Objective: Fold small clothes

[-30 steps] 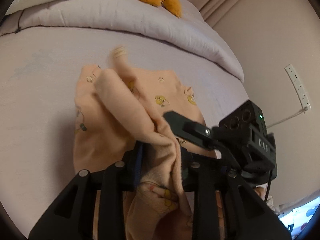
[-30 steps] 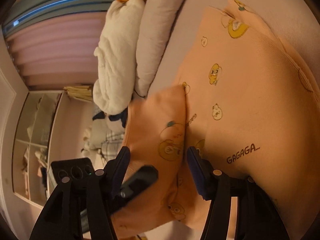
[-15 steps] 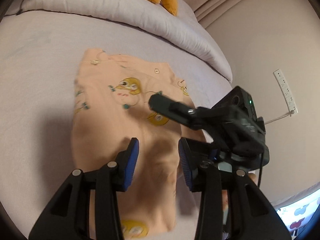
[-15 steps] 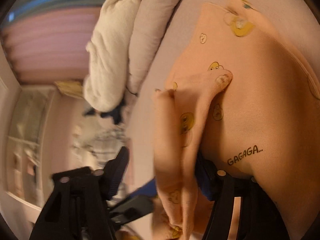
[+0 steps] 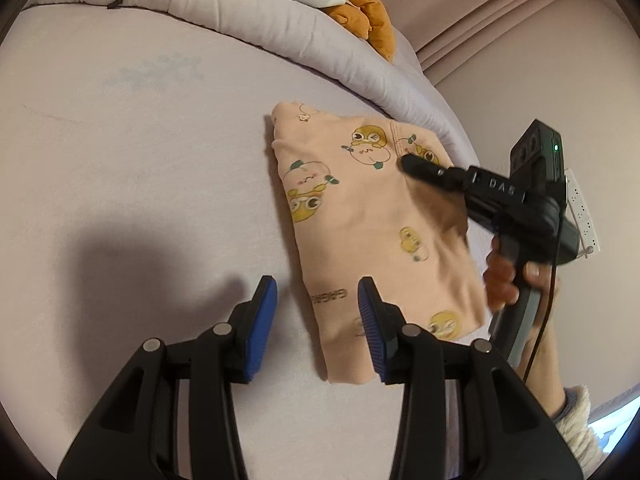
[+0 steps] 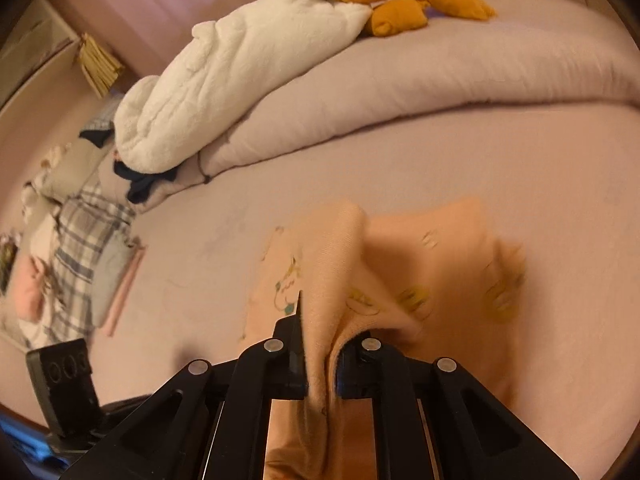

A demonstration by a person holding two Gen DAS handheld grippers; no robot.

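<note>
1 peach garment (image 5: 372, 220) on bed | L gripper (image 5: 316, 304) spread, empty | R gripper (image 6: 320, 364) pinching garment fold

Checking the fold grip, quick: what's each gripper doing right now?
Left gripper: open, holding nothing.
Right gripper: shut on the peach garment.
</note>
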